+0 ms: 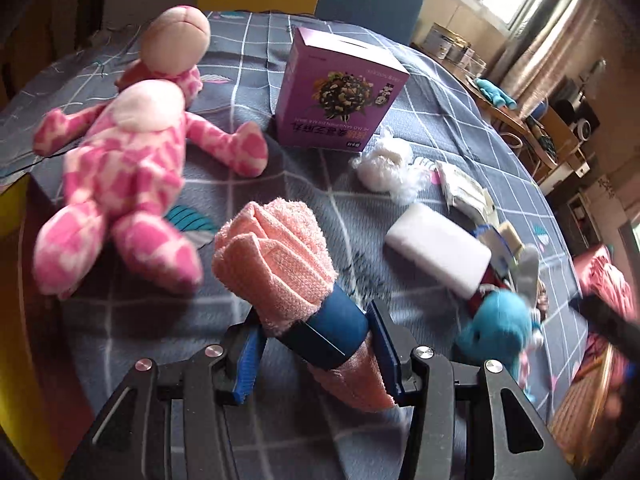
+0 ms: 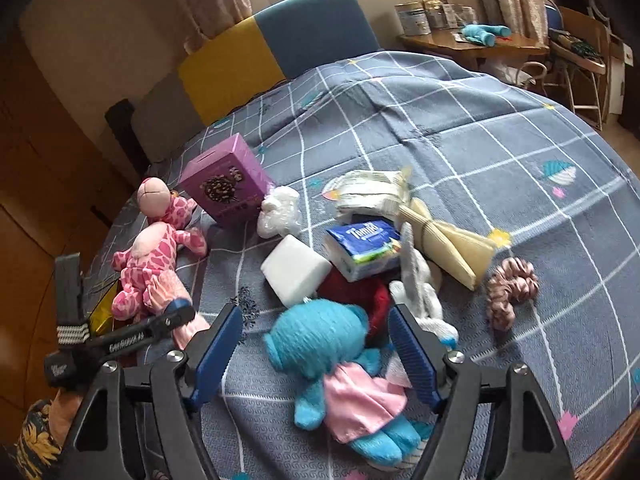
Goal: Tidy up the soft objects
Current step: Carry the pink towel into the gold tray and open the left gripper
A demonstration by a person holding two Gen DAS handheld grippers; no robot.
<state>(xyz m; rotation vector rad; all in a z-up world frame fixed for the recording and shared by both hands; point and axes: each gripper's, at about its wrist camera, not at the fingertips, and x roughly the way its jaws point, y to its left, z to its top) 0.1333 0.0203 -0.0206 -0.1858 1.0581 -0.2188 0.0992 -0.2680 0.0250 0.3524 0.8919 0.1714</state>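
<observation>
The left gripper (image 1: 316, 344) was pinching a rolled peach terry towel with a dark blue band (image 1: 280, 264), lifted clear of the grey checked bedspread (image 1: 460, 120); in the right wrist view that towel (image 2: 176, 300) hung just beside the pink spotted plush giraffe (image 2: 152, 256) near the left edge of the cloth. The right gripper (image 2: 316, 356) stood with its jaws spread on either side of a turquoise plush doll in a pink skirt (image 2: 332, 368), which lay on the bedspread; the pads did not seem to be pressing on it.

Judged from how things lay, the sorting was at an early stage. One towel was in hand and the doll was only being approached. Still loose in the middle were a white foam block (image 2: 294, 270), a blue tissue packet (image 2: 362, 248), a white fluffy bundle (image 2: 278, 210), a red plush piece (image 2: 360, 288), a pale grey plush toy (image 2: 420, 292), a brown satin scrunchie (image 2: 510, 290) and a purple cardboard box (image 2: 226, 180). No clear grouping or container showed yet
</observation>
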